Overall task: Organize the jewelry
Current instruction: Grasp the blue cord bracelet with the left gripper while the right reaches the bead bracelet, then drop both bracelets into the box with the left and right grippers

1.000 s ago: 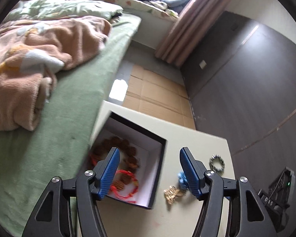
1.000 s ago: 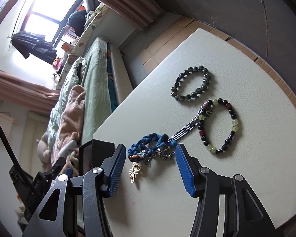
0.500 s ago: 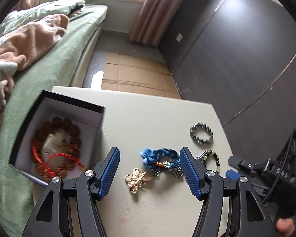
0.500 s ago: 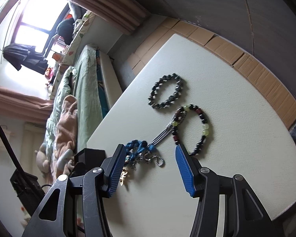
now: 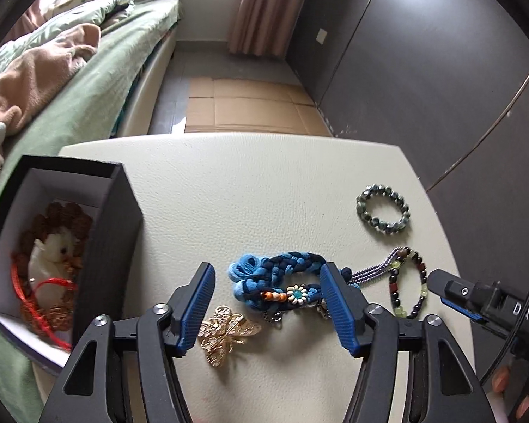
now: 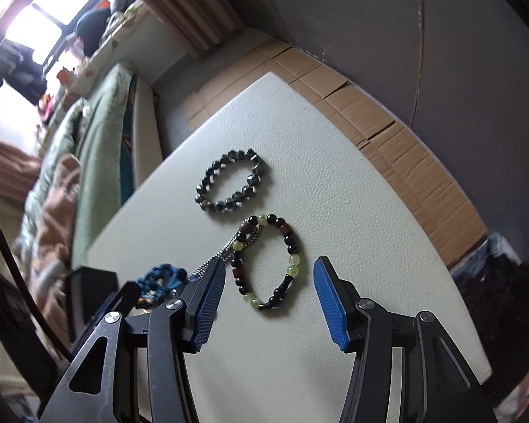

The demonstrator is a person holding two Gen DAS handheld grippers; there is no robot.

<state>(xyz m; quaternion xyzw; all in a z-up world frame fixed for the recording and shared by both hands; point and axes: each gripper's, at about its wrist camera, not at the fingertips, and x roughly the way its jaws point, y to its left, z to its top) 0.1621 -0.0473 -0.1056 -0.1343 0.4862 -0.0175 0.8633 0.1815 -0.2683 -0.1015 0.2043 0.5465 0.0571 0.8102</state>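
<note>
Blue-padded left gripper [image 5: 268,303] and right gripper [image 6: 269,298] tilt downward, jaws apart, nothing grasped.

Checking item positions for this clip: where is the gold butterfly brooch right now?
In the left wrist view the gold butterfly brooch lies on the white table, between the black box and the blue braided bracelet.

Place: I am in a home bedroom.
Signs: beside my table [image 5: 264,183] I see a bed [image 5: 98,81] with a rumpled blanket [image 5: 35,77], curtains [image 5: 264,7], a bright window [image 6: 35,24].
</note>
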